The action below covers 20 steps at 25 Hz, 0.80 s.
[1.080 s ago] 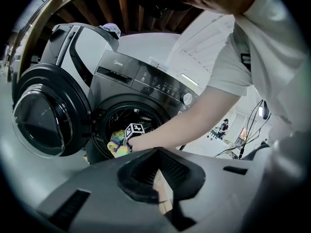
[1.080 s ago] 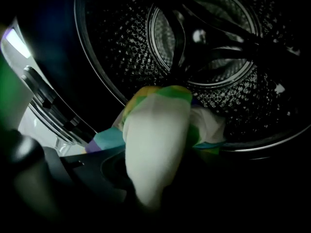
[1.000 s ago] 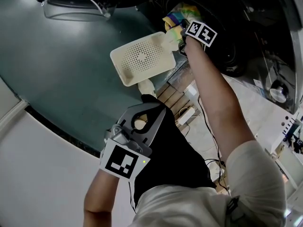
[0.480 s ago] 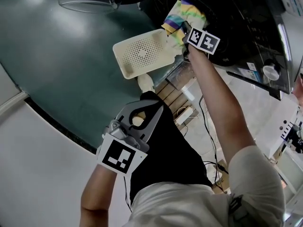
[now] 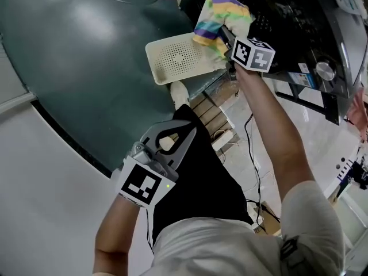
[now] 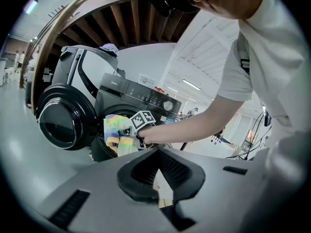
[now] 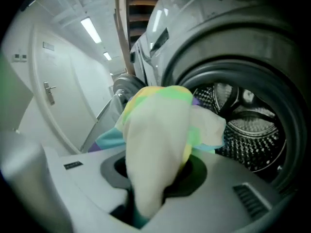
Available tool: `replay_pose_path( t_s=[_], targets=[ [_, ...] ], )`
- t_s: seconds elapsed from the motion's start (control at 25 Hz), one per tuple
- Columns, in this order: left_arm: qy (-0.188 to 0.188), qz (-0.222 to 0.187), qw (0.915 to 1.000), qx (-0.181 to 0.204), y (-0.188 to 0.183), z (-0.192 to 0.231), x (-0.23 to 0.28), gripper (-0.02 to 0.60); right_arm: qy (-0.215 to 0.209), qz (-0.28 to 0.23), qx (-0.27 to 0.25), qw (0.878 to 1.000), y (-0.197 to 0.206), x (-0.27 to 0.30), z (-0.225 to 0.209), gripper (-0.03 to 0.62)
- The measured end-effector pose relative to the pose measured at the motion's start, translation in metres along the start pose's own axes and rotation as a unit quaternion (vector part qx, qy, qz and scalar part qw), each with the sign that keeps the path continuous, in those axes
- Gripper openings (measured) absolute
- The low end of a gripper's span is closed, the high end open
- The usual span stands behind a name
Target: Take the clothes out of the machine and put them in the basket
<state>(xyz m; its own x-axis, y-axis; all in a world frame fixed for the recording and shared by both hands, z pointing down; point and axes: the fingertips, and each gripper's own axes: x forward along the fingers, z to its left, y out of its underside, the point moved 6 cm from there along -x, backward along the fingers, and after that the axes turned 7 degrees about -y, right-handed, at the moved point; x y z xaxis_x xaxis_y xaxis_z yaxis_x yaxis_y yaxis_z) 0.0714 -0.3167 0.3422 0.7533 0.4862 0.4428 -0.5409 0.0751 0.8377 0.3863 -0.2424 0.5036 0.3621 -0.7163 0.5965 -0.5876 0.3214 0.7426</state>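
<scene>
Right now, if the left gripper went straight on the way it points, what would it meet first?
Probably the right gripper holding the rainbow-striped cloth, in front of the dark front-loading washing machine; depth unclear.

My feeds are evenly lit from overhead: ceiling strips (image 7: 91,29) glow up-left of the right jaws, and soft glare sits on the dark floor (image 5: 86,68). Both gripper views bend hard and go black at the corners. The cloth (image 7: 160,169) between the right jaws is a pale blur; the drum (image 7: 252,130) behind it is dim.
</scene>
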Motion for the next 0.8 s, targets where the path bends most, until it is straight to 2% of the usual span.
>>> replay_pose_path(
  t_s=[0.36, 0.6, 0.8],
  targets=[
    [-0.032, -0.002, 0.9993, -0.018, 0.024, -0.018, -0.027, -0.003, -0.075, 0.022, -0.075, 0.994, 0.019, 0.003, 0.063, 0.129],
    [-0.051, 0.002, 0.9980, -0.037, 0.045, -0.020, -0.039, -0.003, -0.125, 0.060, -0.149, 0.979, 0.052, 0.029, 0.102, 0.129],
    [-0.061, 0.007, 0.9968, -0.052, 0.060, -0.011, -0.037, -0.003, -0.154, 0.092, -0.186, 0.966, 0.084, 0.060, 0.110, 0.129]
  ],
)
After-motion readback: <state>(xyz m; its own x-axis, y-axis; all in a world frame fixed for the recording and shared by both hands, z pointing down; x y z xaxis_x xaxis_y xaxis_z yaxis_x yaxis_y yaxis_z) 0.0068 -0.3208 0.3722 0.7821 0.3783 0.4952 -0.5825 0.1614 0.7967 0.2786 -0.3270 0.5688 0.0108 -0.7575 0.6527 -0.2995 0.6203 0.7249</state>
